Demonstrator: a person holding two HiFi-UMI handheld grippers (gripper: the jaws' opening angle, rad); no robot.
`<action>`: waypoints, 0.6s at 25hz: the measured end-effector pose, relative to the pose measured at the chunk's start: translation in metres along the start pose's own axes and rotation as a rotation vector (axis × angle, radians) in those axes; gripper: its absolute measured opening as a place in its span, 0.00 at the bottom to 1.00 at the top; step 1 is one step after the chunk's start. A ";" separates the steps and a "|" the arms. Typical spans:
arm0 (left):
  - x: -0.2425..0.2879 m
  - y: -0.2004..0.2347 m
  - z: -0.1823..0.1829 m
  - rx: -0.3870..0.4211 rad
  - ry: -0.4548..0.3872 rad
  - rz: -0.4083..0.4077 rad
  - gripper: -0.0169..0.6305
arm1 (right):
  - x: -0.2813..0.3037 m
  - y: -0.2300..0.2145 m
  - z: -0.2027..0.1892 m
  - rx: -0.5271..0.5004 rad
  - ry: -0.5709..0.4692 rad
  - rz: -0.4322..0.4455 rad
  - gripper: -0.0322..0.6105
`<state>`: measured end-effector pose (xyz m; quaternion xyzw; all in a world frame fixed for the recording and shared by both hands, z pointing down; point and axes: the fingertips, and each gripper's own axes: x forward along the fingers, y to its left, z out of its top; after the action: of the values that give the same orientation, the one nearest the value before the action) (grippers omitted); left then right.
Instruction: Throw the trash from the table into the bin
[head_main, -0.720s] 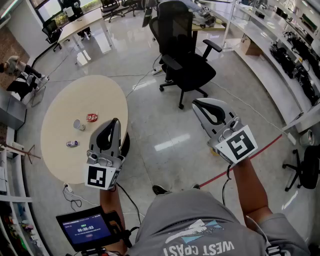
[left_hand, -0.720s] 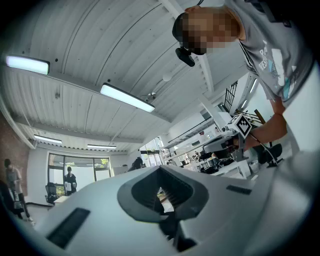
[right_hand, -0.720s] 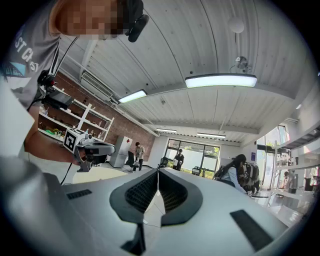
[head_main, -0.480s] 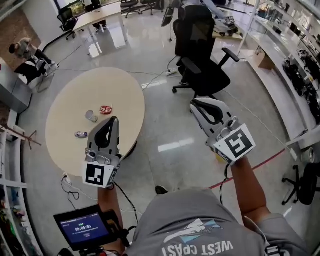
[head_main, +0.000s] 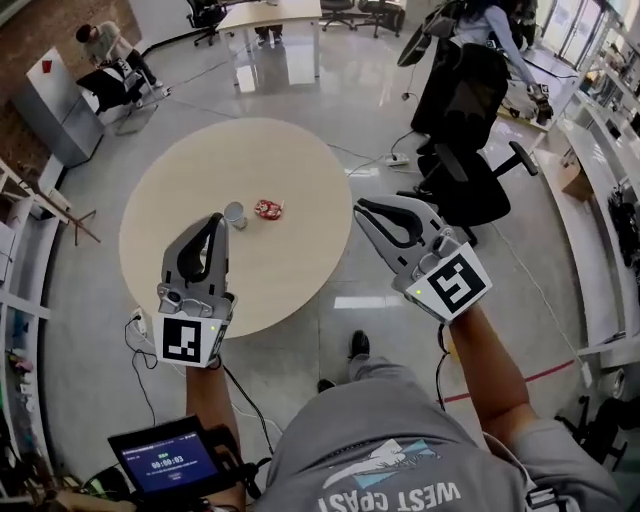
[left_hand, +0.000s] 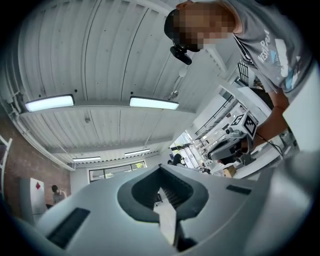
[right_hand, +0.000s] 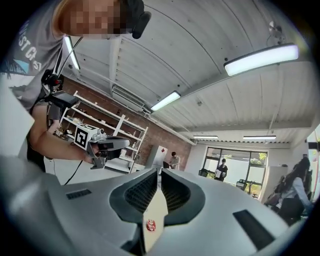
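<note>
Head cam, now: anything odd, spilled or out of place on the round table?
Only the litter: a crumpled red wrapper and a small grey cup sit side by side near the middle of the round table. No spill or damage shows. The left gripper covers part of the tabletop, so anything under it is hidden.

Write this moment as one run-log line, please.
stage: pre-pick | left gripper: shut, empty | right gripper: shut, empty | red wrapper, grey cup: on round table
</note>
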<state>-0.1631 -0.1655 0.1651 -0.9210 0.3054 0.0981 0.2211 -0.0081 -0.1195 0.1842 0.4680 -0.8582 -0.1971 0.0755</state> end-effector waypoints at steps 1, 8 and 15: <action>0.000 0.012 -0.004 0.012 0.007 0.015 0.09 | 0.019 0.001 -0.003 0.005 -0.004 0.026 0.06; 0.024 0.070 -0.065 0.017 0.090 0.129 0.09 | 0.131 -0.012 -0.067 0.073 0.033 0.221 0.19; 0.038 0.135 -0.137 -0.044 0.216 0.232 0.09 | 0.271 -0.002 -0.187 0.244 0.237 0.402 0.45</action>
<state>-0.2083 -0.3456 0.2277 -0.8893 0.4296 0.0302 0.1540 -0.0969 -0.3968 0.3389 0.3133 -0.9366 -0.0172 0.1561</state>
